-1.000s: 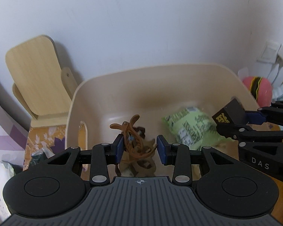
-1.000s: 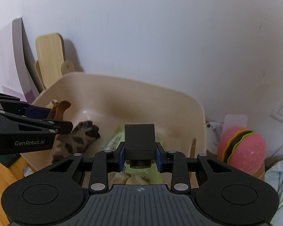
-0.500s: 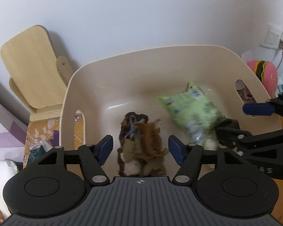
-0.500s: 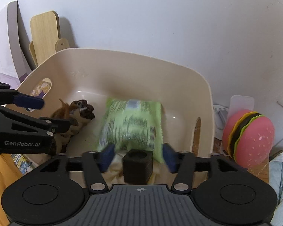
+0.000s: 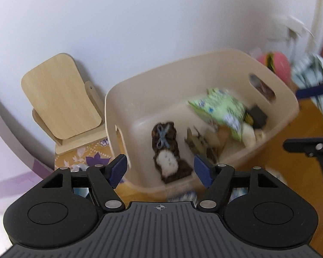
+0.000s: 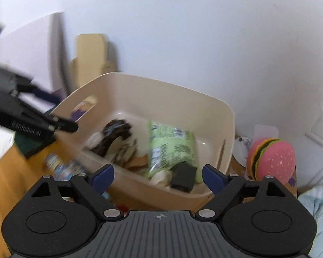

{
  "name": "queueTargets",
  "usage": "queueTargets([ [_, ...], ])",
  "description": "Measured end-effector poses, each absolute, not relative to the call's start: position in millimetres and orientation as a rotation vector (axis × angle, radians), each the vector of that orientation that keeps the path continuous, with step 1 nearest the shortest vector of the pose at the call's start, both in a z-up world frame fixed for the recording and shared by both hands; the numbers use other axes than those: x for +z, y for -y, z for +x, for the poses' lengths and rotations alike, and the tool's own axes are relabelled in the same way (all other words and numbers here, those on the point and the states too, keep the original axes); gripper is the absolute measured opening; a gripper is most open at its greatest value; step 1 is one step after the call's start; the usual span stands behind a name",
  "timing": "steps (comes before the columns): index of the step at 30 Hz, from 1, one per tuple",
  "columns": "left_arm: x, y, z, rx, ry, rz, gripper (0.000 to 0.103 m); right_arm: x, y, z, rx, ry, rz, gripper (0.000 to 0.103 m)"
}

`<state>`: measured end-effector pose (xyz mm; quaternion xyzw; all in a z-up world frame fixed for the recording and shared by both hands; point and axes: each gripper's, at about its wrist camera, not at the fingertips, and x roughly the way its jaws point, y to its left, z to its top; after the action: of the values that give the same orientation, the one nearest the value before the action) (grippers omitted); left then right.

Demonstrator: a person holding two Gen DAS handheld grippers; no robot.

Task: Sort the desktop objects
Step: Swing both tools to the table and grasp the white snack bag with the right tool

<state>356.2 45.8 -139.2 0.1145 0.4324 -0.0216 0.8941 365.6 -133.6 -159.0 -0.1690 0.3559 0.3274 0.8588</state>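
Note:
A beige plastic bin (image 5: 206, 68) (image 6: 178, 94) stands on the wooden desk against the wall. In it lie a brown and white plush toy (image 5: 165, 152) (image 6: 109, 137), a brown hair claw (image 5: 199, 144), a green snack packet (image 5: 221, 109) (image 6: 172, 146) and a black box (image 5: 257, 115) (image 6: 183, 179). My left gripper (image 5: 160, 169) is open and empty, above the bin's near edge. My right gripper (image 6: 157, 176) is open and empty, above the bin's near wall by the black box.
A light wooden stand (image 5: 60, 101) (image 6: 90, 58) leans on the wall left of the bin. A pink burger toy (image 6: 271, 159) (image 5: 275, 64) sits right of it. A wall socket (image 5: 295, 25) is at the far right. Small printed packets (image 6: 62, 165) lie on the desk before the bin.
Both grippers opened: the hair claw and the black box dropped into the bin. Both grippers have since pulled back and up from the bin, jaws wide.

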Motion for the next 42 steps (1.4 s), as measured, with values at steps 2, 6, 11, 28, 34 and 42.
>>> queueTargets([
  [2, -140.3, -47.4, 345.3, -0.085, -0.897, 0.277, 0.074, -159.6, 133.2, 347.1, 0.741, -0.712, -0.43, 0.094],
  [6, -152.0, -45.1, 329.1, -0.178, -0.926, 0.401, 0.074, -168.0, 126.2, 311.1, 0.845, -0.644, -0.612, 0.097],
  [11, -174.3, -36.5, 314.7, -0.326, -0.954, 0.552, 0.074, -184.0, 111.5, 277.0, 0.993, -0.582, -0.8, 0.097],
  [28, -225.5, -22.9, 325.5, -0.556, -0.964, 0.786, 0.072, -234.5, 69.0, 239.7, 1.264, -0.513, -1.216, 0.09],
  [34, -216.5, -32.4, 331.8, -0.588, -0.96, 0.668, 0.067, -235.8, 64.3, 243.9, 1.286, -0.548, -1.203, 0.086],
  [42, -228.8, -14.0, 330.5, -0.644, -0.968, 0.759, 0.062, -235.1, 69.0, 238.3, 1.296, -0.569, -1.21, 0.084],
])
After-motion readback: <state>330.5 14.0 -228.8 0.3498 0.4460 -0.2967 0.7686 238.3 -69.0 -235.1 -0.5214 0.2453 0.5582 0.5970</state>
